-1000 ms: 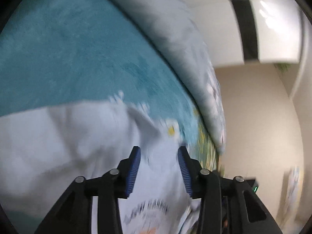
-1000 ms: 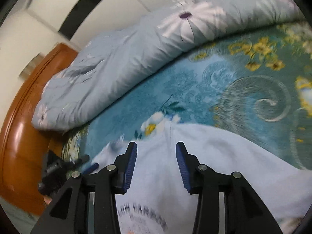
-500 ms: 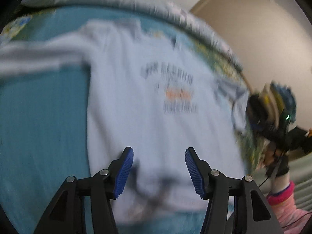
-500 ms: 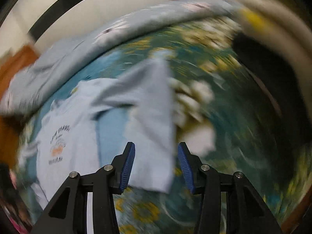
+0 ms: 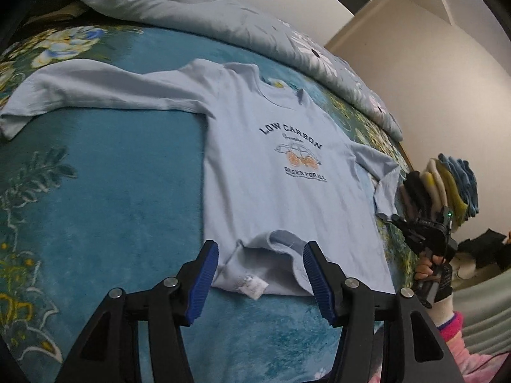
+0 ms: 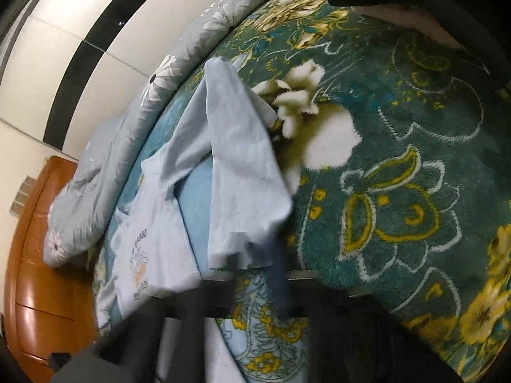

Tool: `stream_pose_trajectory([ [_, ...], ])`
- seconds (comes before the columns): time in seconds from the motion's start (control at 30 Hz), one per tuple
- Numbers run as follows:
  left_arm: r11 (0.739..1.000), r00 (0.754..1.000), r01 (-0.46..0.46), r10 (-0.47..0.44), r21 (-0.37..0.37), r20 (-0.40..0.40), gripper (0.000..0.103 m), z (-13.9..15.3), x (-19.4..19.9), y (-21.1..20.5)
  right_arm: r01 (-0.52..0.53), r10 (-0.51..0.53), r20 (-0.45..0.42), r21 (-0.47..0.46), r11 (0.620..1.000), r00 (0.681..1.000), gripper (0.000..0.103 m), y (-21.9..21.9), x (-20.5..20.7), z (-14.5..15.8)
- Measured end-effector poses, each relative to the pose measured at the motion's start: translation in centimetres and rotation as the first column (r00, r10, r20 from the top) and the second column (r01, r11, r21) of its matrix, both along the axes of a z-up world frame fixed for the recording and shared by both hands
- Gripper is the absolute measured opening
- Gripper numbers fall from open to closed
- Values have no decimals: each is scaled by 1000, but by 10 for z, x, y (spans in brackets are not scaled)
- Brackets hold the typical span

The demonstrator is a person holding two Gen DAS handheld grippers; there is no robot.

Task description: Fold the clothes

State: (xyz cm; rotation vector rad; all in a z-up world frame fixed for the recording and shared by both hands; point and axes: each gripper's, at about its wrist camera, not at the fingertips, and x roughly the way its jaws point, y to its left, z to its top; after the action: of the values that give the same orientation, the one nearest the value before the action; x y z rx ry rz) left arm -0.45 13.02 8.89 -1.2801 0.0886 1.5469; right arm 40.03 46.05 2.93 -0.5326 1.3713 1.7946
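A light blue T-shirt (image 5: 268, 175) with "LOW CARBON" print lies spread face up on the teal floral blanket (image 5: 111, 191). Its left sleeve (image 5: 95, 92) stretches out; its hem is rumpled at the near edge. My left gripper (image 5: 260, 274) is open and empty, just above the hem. The right gripper (image 5: 415, 233) shows in the left wrist view at the shirt's right edge, held by a hand. In the right wrist view the shirt's sleeve (image 6: 242, 172) lies before the camera, and my right gripper (image 6: 255, 287) is a dark blur.
A grey floral duvet (image 5: 223, 22) lies bunched along the far side of the bed. A stack of folded cloths (image 5: 447, 188) stands past the shirt's right side. A wooden headboard (image 6: 38, 271) stands at the left in the right wrist view.
Both grippers have pulled back from the shirt's collar end. The left one now hovers over the hem; the right one has swung out to the sleeve. The shirt lies flat.
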Motion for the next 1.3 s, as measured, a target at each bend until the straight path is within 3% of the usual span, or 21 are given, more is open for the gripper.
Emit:
stream_pose_trajectory([
  [0.1, 1000, 1000, -21, 21, 1, 3, 59, 0, -3, -4, -4, 0, 101, 43, 999, 995, 3, 7, 8, 17],
  [0.2, 999, 999, -48, 48, -7, 8, 59, -5, -9, -3, 23, -65, 243, 172, 985, 968, 3, 17, 26, 56],
  [0.37, 995, 995, -102, 102, -16, 15, 59, -12, -17, 1, 37, -215, 457, 366, 930, 863, 3, 45, 42, 113],
  [0.53, 974, 974, -225, 225, -22, 6, 59, -17, -39, -17, 5, -290, 606, 426, 905, 741, 3, 64, 36, 119],
  [0.6, 958, 958, -286, 286, -23, 7, 59, -19, -51, -27, -1, -296, 624, 430, 903, 723, 3, 67, 33, 115],
  [0.7, 911, 910, -411, 411, -11, 44, 59, -24, -80, -47, -40, -279, 625, 445, 894, 729, 8, 63, 22, 113],
  [0.8, 856, 856, -516, 516, 3, 47, 60, -26, -111, -62, -61, -290, 630, 474, 878, 720, 32, 50, 12, 116],
  [0.87, 814, 814, -580, 578, 17, 59, 60, -28, -136, -70, -92, -323, 635, 530, 843, 702, 39, 34, 6, 124],
  [0.93, 767, 764, -641, 634, 27, 122, 60, -36, -164, -77, -136, -347, 638, 582, 801, 687, 43, 15, -5, 131],
  [1.07, 657, 634, -754, 716, 26, 293, 60, -59, -219, -89, -229, -249, 618, 588, 776, 746, 44, -20, -28, 127],
  [1.17, 613, 583, -790, 749, 3, 315, 60, -70, -246, -89, -267, -163, 604, 556, 787, 780, 44, -39, -41, 115],
  [1.3, 571, 522, -821, 762, -18, 383, 60, -84, -265, -89, -234, -82, 534, 497, 835, 842, 44, -52, -52, 92],
])
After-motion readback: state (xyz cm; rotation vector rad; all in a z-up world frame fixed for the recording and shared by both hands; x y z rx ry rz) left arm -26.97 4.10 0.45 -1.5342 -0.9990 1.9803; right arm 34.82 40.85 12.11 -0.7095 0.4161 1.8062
